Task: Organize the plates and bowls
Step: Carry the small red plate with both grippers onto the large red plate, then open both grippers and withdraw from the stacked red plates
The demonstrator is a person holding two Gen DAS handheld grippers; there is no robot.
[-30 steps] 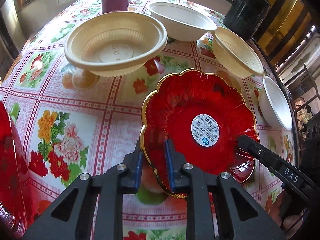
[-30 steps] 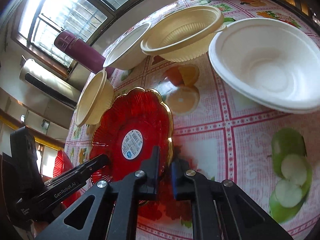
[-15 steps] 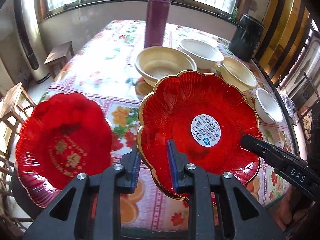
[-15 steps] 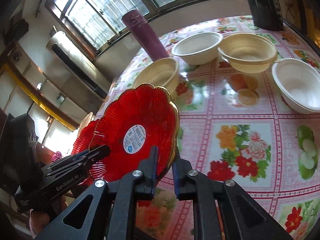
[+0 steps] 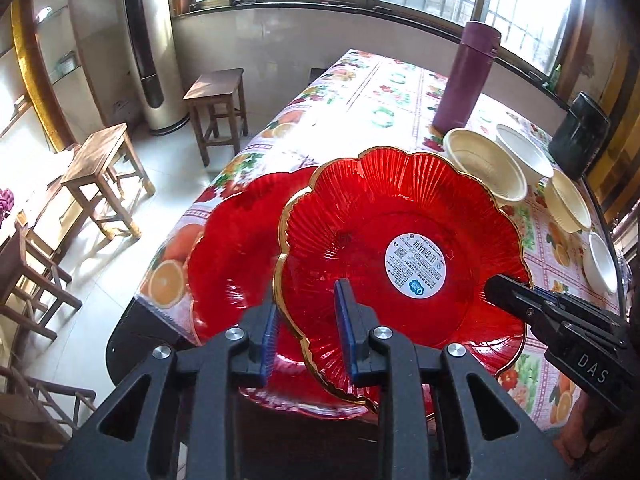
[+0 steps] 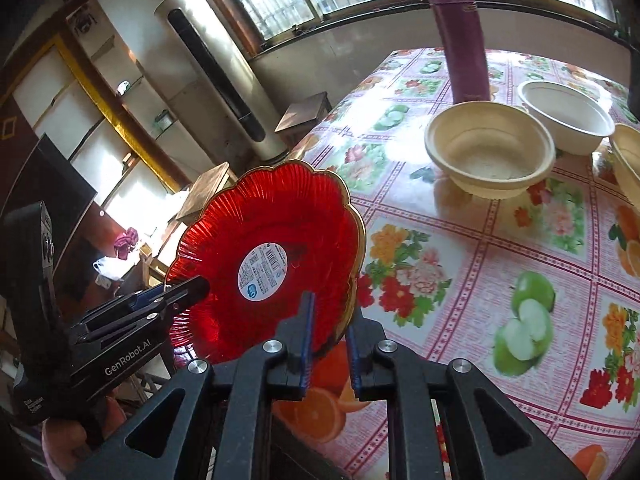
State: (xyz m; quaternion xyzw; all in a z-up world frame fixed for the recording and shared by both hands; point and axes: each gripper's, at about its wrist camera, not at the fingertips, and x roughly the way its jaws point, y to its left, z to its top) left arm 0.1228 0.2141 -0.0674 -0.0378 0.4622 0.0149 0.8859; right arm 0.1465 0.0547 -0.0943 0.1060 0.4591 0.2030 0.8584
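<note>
Red gold-rimmed plate (image 5: 400,248), left wrist view: carried from mid-surface to above second red plate (image 5: 228,264) at the surface (image 5: 360,92) corner, left gripper (image 5: 306,332) clamping its rim; stacking seems imminent. Right wrist view: right gripper (image 6: 328,328) clamps the opposite rim; bowls (image 6: 490,152) remain unsorted.

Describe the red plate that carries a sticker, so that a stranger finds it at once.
Look at the near end of the floral tablecloth, where two red plates overlap. The upper plate is held above the other plate; only it has a gold rim and a round white sticker.
</note>
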